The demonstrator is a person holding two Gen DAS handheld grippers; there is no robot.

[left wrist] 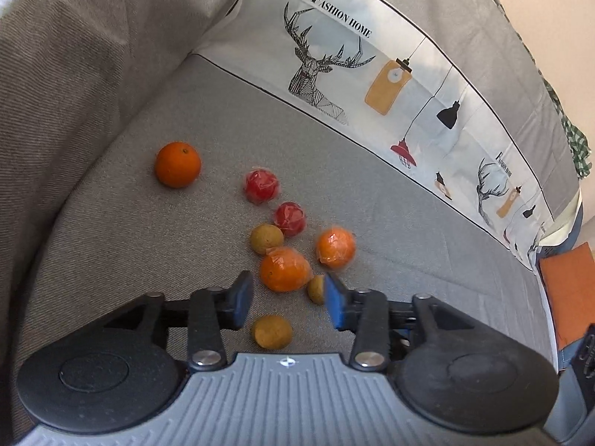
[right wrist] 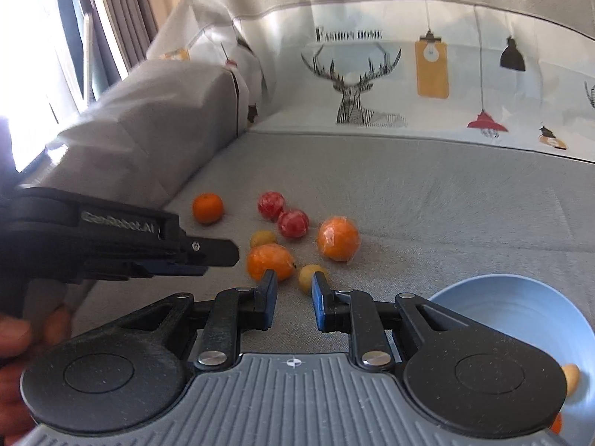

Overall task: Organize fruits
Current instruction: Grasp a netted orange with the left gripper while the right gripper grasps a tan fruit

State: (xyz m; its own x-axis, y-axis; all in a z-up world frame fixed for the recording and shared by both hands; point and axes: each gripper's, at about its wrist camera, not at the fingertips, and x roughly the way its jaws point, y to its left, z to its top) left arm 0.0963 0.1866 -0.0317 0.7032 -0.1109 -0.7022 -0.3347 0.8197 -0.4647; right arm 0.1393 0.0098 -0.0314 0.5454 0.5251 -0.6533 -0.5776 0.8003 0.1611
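Eight loose fruits lie on the grey sofa seat (left wrist: 390, 200) ahead of both pairs of fingers. The left gripper (left wrist: 288, 303) has its fingers spread with nothing between the pads; a yellow-brown fruit (left wrist: 271, 331) sits on the cushion in the gap just below them, a wrapped orange (left wrist: 284, 269) lies just beyond the tips, and a second small yellow fruit (left wrist: 316, 289) is partly hidden behind the blue pad on the right. Farther out lie a third yellow fruit (left wrist: 266, 238), two wrapped red fruits (left wrist: 261, 186) (left wrist: 290, 218), another wrapped orange (left wrist: 335, 247) and, well apart to the left, a bare orange (left wrist: 177, 164). The right gripper (right wrist: 294, 299) also has its fingers apart and empty, the small yellow fruit just past them. To their right sits a blue bowl (right wrist: 520, 308) holding some fruit near its lower edge. A patterned sofa cover (right wrist: 372, 74) drapes the backrest.
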